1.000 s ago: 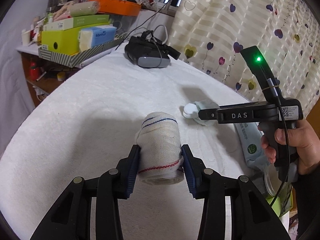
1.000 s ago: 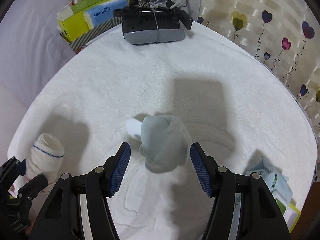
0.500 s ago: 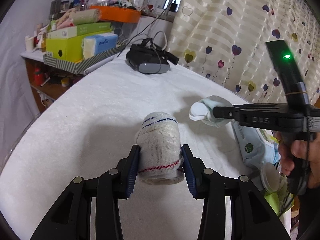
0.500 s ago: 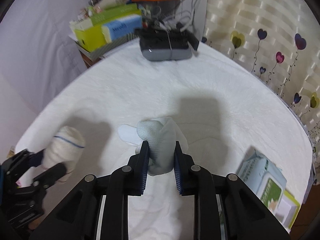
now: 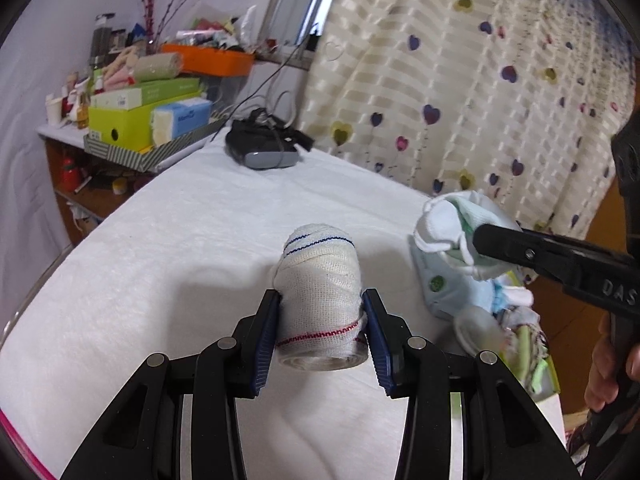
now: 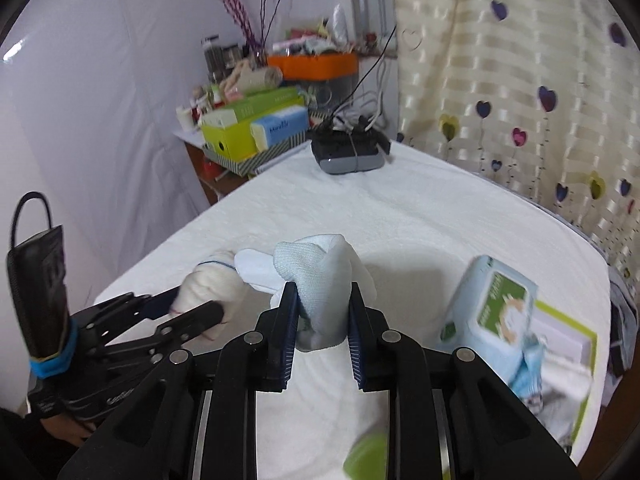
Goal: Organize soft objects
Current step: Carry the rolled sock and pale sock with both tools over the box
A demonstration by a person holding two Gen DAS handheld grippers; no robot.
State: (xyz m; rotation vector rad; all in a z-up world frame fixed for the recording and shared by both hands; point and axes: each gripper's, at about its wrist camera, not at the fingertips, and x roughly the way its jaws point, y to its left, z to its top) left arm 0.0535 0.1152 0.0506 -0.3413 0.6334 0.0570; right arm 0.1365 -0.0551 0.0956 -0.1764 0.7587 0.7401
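Note:
My left gripper (image 5: 322,330) is shut on a rolled cream bandage (image 5: 320,292) with blue and red stripes, held just above the white bed cover (image 5: 160,264). My right gripper (image 6: 322,330) is shut on a pale blue-and-white sock bundle (image 6: 320,284), lifted off the cover. In the left wrist view the sock bundle (image 5: 452,236) hangs to the right of the bandage, over a box of items. In the right wrist view the bandage (image 6: 212,288) and left gripper (image 6: 200,304) sit to the left.
A wet-wipes pack (image 6: 492,308) leans in a green-rimmed box (image 6: 568,360) at the cover's right edge. A black headset (image 5: 260,148) lies at the far end. A cluttered shelf with green boxes (image 5: 136,120) stands at the back left. A heart-patterned curtain (image 5: 460,80) hangs behind.
My right gripper closed on the sock bundle and lifted it up and rightward toward the box. My left gripper kept its hold on the bandage and rose slightly.

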